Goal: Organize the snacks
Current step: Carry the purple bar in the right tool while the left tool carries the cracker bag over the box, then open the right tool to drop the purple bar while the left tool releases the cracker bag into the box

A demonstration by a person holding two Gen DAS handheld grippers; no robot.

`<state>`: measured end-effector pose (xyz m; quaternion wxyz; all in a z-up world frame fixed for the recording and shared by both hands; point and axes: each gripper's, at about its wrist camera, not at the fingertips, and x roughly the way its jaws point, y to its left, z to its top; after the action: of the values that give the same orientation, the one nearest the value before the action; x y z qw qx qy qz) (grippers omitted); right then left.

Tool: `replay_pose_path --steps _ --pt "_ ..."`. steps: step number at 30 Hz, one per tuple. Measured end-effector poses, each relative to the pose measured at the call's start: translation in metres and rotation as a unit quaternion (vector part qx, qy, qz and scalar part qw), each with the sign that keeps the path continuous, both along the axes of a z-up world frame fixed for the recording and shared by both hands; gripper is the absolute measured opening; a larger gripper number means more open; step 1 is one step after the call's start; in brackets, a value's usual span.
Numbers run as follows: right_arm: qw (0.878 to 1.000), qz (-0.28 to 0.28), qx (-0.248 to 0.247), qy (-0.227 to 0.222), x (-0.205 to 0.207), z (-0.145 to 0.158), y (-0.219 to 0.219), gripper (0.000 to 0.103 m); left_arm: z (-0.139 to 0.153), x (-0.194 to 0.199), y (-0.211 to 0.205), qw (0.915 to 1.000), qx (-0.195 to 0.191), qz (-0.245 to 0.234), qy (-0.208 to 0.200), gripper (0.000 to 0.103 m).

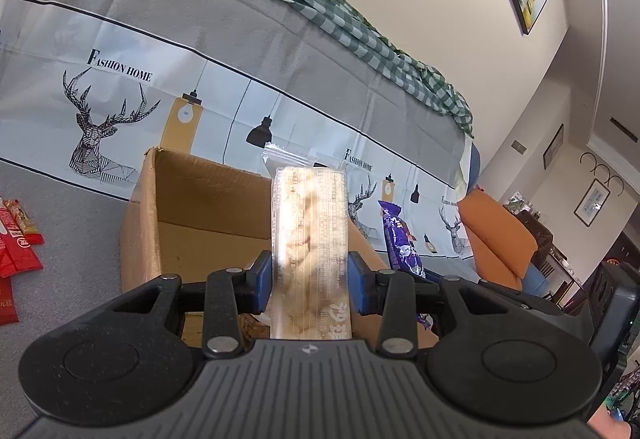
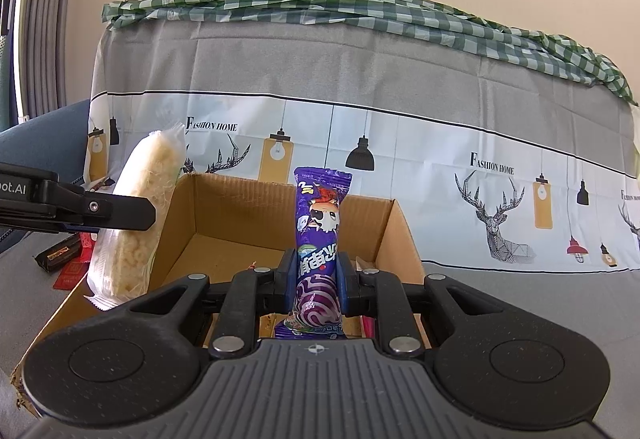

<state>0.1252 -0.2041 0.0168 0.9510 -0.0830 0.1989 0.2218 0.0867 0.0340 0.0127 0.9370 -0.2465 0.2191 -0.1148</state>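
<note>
My left gripper is shut on a clear-wrapped pale rice snack bar and holds it upright above the open cardboard box. In the right wrist view that bar hangs at the box's left wall, held by the left gripper. My right gripper is shut on a purple snack packet, upright over the cardboard box. The purple packet also shows in the left wrist view. A few snacks lie in the box bottom, mostly hidden.
Red snack packets lie on the grey cloth left of the box; a dark packet lies there too. A deer-print cover drapes the sofa back behind the box. An orange cushion sits at the right.
</note>
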Motion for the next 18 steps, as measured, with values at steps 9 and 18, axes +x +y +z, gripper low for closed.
replay_pose_path --steps 9,18 --pt "1.000 0.001 0.000 -0.001 -0.0008 -0.0001 0.0010 0.021 0.0005 -0.0006 -0.0013 1.0000 0.003 -0.005 -0.005 0.042" --pt "1.000 -0.002 0.008 0.004 0.0001 0.0017 0.0008 0.048 0.0038 -0.0035 -0.0037 0.9994 -0.014 -0.026 -0.020 0.064"
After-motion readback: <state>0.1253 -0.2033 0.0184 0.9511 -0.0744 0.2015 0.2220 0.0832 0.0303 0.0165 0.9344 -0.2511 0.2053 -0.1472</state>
